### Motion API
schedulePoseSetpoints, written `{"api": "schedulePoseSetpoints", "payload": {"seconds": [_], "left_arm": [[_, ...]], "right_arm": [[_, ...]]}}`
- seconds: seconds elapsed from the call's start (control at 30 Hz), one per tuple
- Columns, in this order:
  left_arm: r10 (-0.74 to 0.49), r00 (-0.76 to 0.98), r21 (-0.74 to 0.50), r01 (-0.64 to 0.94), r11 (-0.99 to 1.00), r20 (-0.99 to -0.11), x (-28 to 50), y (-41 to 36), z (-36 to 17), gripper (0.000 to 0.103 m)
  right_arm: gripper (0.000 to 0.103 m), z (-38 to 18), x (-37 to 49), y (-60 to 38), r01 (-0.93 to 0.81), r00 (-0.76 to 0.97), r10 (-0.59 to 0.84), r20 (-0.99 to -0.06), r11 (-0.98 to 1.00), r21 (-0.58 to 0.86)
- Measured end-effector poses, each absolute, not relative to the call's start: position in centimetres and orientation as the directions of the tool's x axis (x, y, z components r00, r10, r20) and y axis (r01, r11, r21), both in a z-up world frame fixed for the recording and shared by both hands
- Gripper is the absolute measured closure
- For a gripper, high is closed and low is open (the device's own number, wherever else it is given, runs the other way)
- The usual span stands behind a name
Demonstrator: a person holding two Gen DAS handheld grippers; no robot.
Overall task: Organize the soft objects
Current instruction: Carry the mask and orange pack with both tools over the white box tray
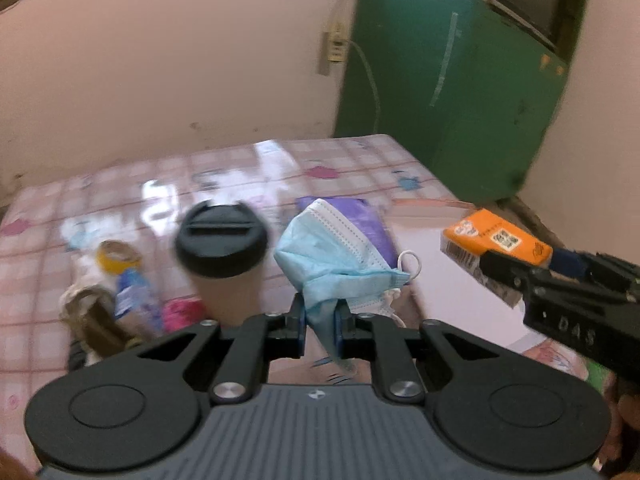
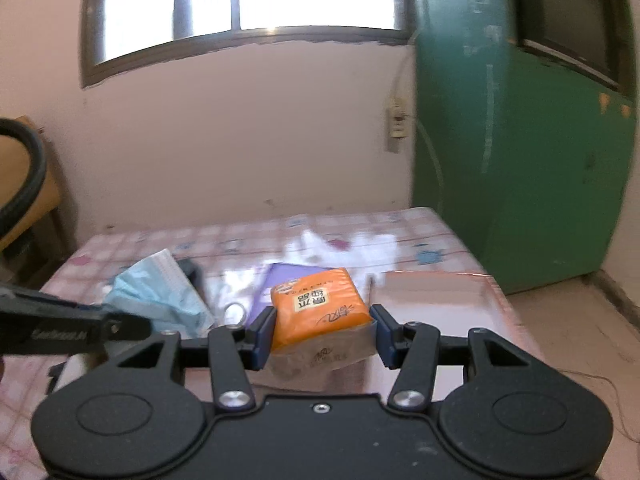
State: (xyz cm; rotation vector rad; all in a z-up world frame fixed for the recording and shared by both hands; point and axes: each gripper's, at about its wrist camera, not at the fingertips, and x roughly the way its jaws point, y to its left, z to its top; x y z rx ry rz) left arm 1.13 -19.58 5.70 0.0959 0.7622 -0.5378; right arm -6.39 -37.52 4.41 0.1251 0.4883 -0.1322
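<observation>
Here the left gripper (image 1: 321, 316), shut tight on a thin fold of the mask (image 1: 332, 252), could let it slip out, while the half-open right gripper (image 2: 320, 330) squeezing the tissue pack (image 2: 318, 306) above the table (image 2: 440, 292) might drop it.

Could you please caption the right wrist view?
Right tool grips an orange tissue pack above the checked table.

L gripper (image 1: 321, 316) clamped on crumpled blue face mask (image 1: 332, 258), held above pink checked tablecloth (image 1: 224, 168). R gripper (image 1: 494, 270) at right edge w/ orange tissue pack (image 1: 486, 236). Black-lidded cup (image 1: 222, 240) left of mask, purple packet (image 1: 372, 220) behind it.
</observation>
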Motion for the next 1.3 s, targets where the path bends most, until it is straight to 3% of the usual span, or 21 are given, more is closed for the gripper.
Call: {"api": "schedulePoseSetpoints", "payload": {"seconds": [0.53,1.3], "left_arm": [[-0.489,0.526,-0.112,0.592,0.798,-0.696,2.4,-30.2,3.9,0.087],[-0.452,0.499,-0.067,0.614,0.787,-0.739,5.6,-37.3,-0.5,0.087]], "right_arm": [[0.042,3.1,-3.8,-46.7,0.275,0.818,-0.211,-0.535,0.961,0.041],[0.042,-1.7,3.0,-52.1,0.291,0.772,-0.196,-0.605,0.955,0.063]]}}
